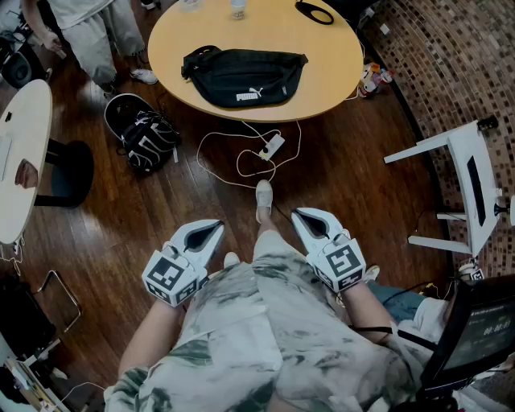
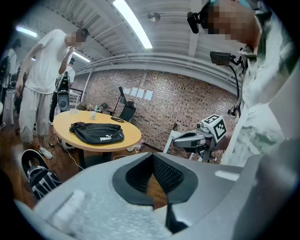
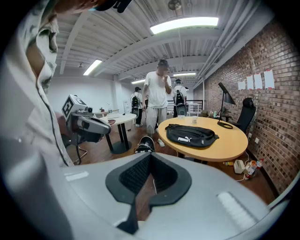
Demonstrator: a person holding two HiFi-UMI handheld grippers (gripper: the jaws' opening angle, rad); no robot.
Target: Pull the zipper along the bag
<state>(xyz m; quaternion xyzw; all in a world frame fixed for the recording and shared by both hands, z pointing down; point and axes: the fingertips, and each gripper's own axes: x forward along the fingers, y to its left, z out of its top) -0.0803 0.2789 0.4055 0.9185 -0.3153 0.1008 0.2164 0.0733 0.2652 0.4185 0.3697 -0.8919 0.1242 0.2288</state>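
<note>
Closing in comes first: the black waist bag [image 1: 245, 76] lies on the round bench [image 1: 326, 52], well ahead of both claws. Left claw [image 1: 215, 227] and right claw [image 1: 302, 214] hang clenched, empty; one should pin fabric, the other pinch the slider.

Round tan table [image 1: 334, 76]: black bag [image 1: 245, 78] lies near front edge; two cups [image 1: 236, 8] and black loop [image 1: 314, 13] at far side.
</note>
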